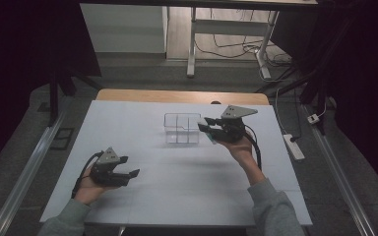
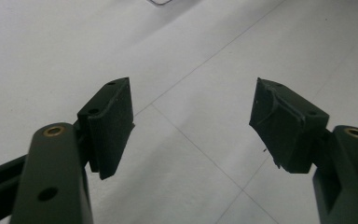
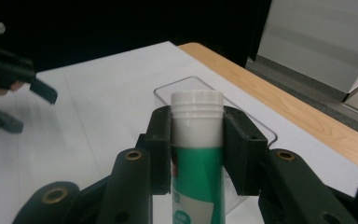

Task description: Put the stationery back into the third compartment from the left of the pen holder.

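A: What is seen from the high view?

B: The right gripper (image 1: 207,129) is held at the right edge of a clear divided box (image 1: 181,129) on the white table cover (image 1: 142,123). The left gripper (image 1: 129,172) is held low over the near left part of the cover, well apart from the box, its jaws spread.

A: And in the left gripper view?

B: The two black jaws are seen wide apart, with nothing between them; bare white cover (image 2: 191,60) lies below.

A: And in the right gripper view?

B: A tube with a white cap and green label (image 3: 196,154) is clamped between the jaws, cap pointing away. The clear box (image 3: 261,128) is seen just behind it, and the left gripper (image 3: 30,105) farther off.
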Demonstrator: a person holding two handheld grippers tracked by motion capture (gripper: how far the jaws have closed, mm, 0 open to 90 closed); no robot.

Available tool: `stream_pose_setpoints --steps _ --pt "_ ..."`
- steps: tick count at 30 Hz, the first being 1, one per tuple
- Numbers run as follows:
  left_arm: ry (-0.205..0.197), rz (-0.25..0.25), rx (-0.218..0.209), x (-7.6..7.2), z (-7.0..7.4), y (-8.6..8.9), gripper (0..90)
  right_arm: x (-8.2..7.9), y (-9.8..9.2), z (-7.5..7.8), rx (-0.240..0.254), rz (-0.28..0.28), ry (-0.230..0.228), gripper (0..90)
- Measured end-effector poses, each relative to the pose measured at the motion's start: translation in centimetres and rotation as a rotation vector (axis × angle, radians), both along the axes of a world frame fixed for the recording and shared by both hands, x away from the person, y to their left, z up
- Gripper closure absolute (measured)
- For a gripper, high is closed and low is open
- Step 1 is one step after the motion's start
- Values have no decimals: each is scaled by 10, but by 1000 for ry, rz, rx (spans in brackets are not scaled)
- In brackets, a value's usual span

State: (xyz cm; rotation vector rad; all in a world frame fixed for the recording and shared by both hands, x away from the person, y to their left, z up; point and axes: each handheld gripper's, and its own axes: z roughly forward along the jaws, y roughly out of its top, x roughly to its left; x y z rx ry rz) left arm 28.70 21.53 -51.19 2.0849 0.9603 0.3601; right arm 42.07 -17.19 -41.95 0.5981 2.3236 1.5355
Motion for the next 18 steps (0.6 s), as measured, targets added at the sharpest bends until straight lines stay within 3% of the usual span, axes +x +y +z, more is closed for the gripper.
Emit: stream_pose_setpoints --steps 5,18 --pt "0 -4 2 0 0 0 296 6 7 2 37 -24 5 644" --pt "0 1 1 0 0 0 296 22 23 7 58 -45 -6 643"
